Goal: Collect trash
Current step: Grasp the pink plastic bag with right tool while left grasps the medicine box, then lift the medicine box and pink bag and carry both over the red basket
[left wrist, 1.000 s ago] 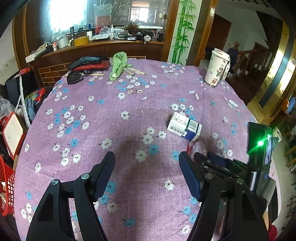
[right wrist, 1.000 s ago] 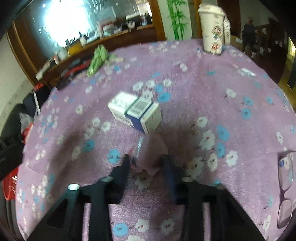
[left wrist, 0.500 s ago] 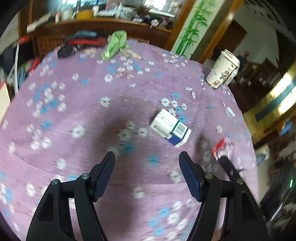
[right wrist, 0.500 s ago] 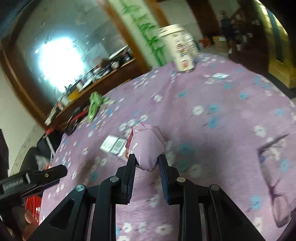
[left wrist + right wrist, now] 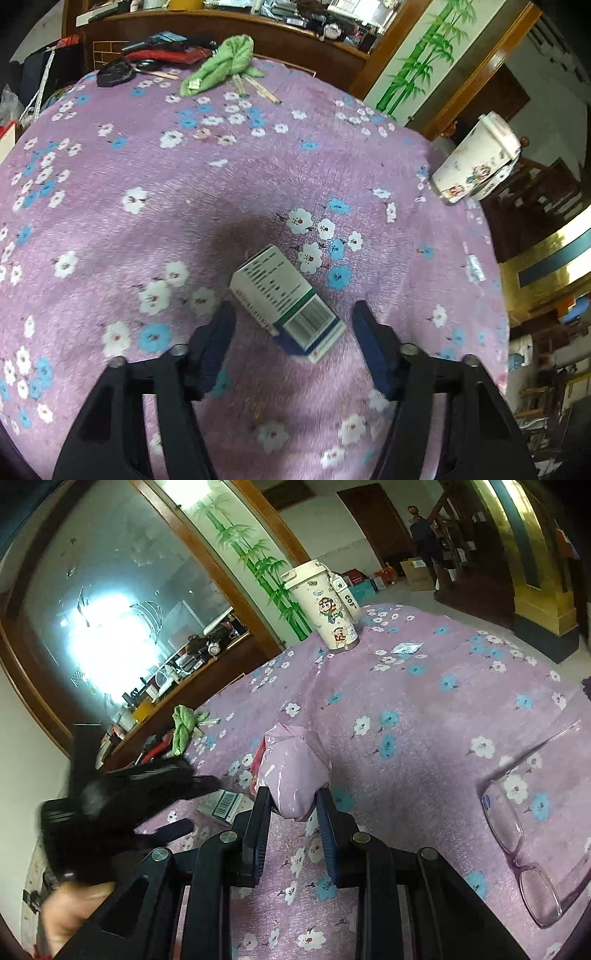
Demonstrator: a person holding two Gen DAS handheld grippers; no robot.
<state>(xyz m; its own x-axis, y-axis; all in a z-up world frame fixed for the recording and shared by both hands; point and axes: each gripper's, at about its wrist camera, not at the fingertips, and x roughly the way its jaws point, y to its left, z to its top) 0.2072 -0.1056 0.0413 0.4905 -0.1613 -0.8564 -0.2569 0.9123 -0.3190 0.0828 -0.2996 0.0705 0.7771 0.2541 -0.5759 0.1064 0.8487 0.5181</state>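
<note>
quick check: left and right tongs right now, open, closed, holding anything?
Left tongs: open, closing in around the small box, pads not touching it.
Right tongs: closed on the pink wrapper.

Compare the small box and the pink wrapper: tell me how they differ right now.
The box is rigid, white and blue with a barcode; the pink wrapper is soft, crumpled plastic. The box lies on the tablecloth between the left gripper's open jaws; the wrapper is clamped in the right gripper.
</note>
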